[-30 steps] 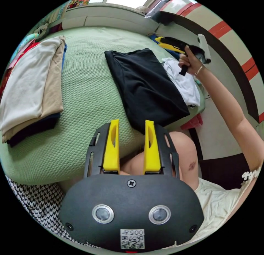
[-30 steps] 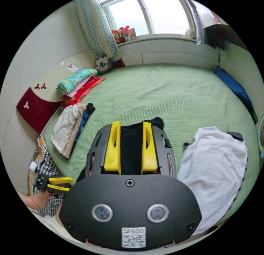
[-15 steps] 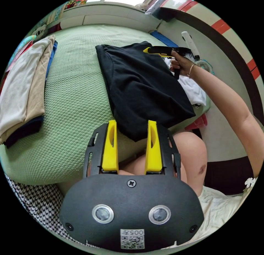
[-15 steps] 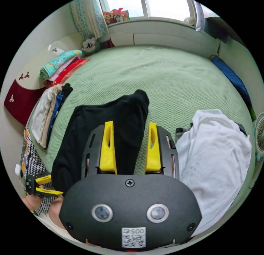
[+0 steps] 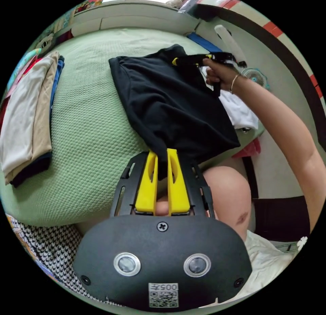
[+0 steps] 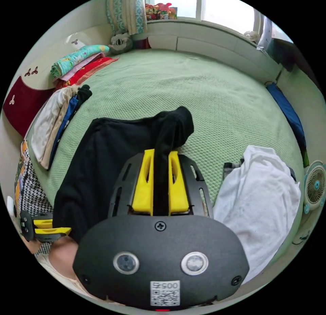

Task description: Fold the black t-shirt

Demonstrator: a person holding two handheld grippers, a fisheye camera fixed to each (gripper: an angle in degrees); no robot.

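Since half a second ago, both pairs of yellow jaws have been closed from spread to pinching cloth. By the left gripper [image 5: 162,159] a near corner of the black t-shirt [image 5: 169,104] is nipped; by the right gripper [image 6: 160,159] a bunched far fold is clamped, apparently a sleeve. Matte, creased and already doubled over, the shirt is stretched between them on the green bedspread [image 6: 210,101], beside a white garment [image 6: 261,192] and apart from a folded stack [image 5: 23,108].
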